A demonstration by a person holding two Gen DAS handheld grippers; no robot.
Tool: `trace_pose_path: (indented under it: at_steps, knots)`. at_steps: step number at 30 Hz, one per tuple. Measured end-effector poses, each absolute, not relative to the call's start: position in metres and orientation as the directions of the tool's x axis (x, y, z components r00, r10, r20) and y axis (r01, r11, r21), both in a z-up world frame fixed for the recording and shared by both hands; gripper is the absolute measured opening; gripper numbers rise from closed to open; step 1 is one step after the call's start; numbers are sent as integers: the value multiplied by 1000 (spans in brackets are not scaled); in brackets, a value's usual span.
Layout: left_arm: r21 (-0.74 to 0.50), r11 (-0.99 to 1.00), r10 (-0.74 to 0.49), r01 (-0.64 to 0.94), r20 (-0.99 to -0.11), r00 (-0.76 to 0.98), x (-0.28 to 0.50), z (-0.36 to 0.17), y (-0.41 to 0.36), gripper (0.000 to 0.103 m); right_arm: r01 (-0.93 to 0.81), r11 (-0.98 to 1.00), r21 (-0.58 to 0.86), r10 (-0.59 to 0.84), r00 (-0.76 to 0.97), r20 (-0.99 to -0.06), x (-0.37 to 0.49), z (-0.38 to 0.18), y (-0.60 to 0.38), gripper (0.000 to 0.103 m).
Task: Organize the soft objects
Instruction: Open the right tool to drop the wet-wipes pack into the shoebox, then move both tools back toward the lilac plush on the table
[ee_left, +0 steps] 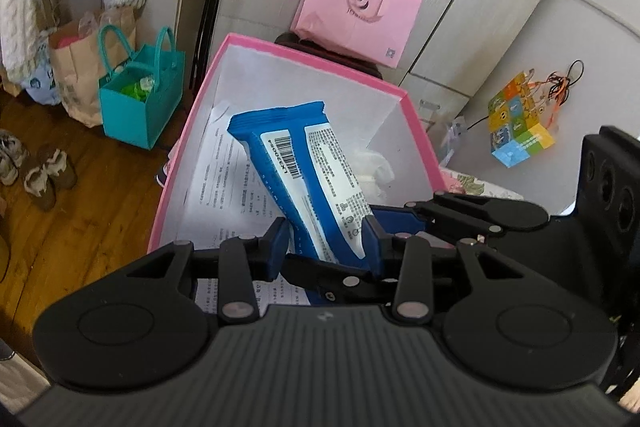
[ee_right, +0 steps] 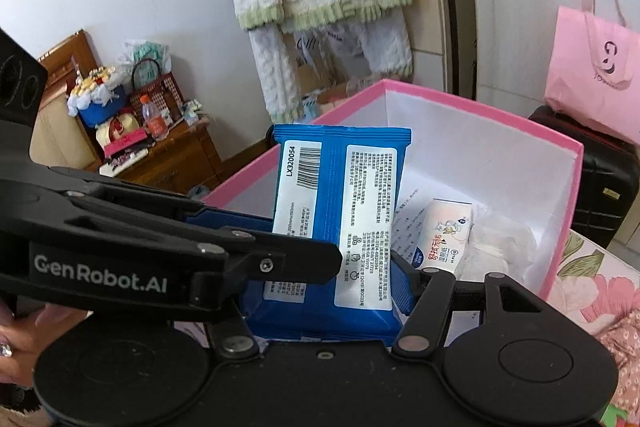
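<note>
1. Pink box (ee_left: 416,123), white inside: printed sheets (ee_left: 224,183) are seen on its floor.
2. Blue wipes pack (ee_left: 308,183): held above the box opening, gripped by both tongs.
3. Left tongs (ee_left: 326,247): closed narrowly on the pack's lower end.
4. Right tongs (ee_right: 328,287): closed wider across the pack.
5. Small tissue packet (ee_right: 444,235): lies inside the box.

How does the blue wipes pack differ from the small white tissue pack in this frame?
The blue wipes pack is larger, blue with a white label and barcode; the small white tissue pack is white with pink print. The wipes pack stands up, gripped by both the left hand-held gripper and the right hand-held gripper; the tissue pack lies loose inside the pink box. Both are soft wrapped packs.
</note>
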State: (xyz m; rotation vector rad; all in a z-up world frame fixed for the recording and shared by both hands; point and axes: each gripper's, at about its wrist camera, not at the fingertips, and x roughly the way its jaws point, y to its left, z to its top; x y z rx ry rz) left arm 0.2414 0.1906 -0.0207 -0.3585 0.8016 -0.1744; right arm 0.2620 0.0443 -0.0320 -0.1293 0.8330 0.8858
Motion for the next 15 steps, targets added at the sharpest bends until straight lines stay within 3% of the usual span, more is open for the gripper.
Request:
trace_pose_path:
  at_steps: [6, 9, 15]
  knots:
    - [-325, 946, -242, 4, -696, 676, 252, -25, 186, 39, -739, 653, 165, 556, 320, -767, 271, -37, 54, 69]
    - [-269, 963, -179, -20, -693, 698, 249, -20, 184, 50, -749, 642, 163, 559, 313, -768, 270, -34, 52, 80]
    - [-211, 977, -149, 9, -657, 739, 223, 4, 186, 58, -763, 637, 107, 559, 362, -745, 254, -17, 37, 82]
